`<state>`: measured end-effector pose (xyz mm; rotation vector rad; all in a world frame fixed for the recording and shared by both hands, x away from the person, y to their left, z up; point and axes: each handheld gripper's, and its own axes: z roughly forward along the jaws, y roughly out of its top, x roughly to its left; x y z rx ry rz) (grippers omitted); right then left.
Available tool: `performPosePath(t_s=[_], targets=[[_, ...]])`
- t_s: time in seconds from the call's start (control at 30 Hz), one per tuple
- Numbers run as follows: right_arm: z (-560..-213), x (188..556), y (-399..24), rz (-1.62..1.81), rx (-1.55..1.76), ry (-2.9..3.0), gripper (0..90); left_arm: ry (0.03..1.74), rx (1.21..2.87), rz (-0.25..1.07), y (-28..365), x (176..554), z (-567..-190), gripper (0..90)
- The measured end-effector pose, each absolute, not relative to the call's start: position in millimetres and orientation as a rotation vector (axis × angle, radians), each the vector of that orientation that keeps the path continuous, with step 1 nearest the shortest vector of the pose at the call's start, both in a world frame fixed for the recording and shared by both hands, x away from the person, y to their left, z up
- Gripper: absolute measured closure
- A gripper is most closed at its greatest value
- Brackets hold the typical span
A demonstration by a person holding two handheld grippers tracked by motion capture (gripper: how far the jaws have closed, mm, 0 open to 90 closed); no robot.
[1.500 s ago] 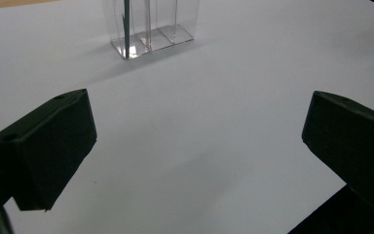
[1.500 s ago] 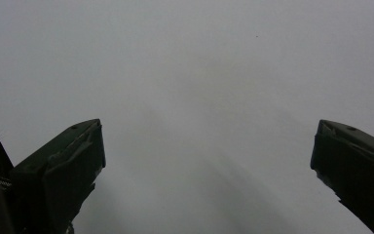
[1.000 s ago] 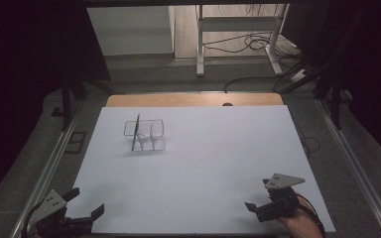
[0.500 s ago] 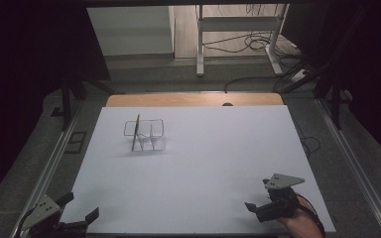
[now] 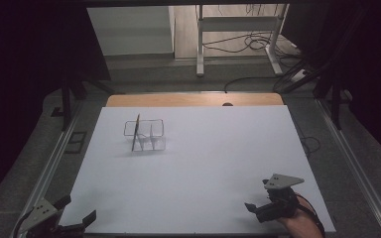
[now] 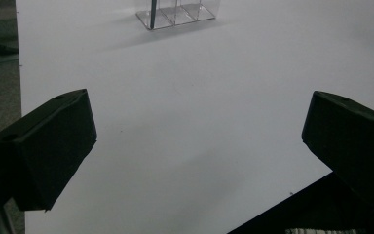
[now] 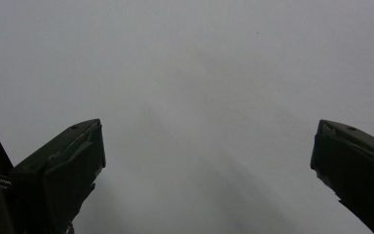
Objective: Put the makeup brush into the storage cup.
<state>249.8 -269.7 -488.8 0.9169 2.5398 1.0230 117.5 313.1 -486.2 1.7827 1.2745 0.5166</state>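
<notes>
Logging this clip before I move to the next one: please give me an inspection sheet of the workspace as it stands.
Surface: white rectangular table top, bare apart from one item; a wooden strip along its far edge.
Job's things: clear plastic compartment organiser at the far left, upright, with a thin dark flat piece standing in its left end.
Clutter: nothing seen.
Grippers: left gripper at the near left corner, jaws wide apart, holding nothing; right gripper at the near right, jaws wide apart, holding nothing.
Cables: black cables on the floor beyond the table.
Surroundings: white metal frame, dark curtains at the sides.
</notes>
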Motion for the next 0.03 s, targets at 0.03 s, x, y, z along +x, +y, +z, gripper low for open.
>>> performPosePath(t_s=[0.03], targets=[[-489.1,250.1,-270.0,1.022,0.918,2.540,0.0,1.275,1.784,0.518,312.9,117.8,-486.2,0.0]])
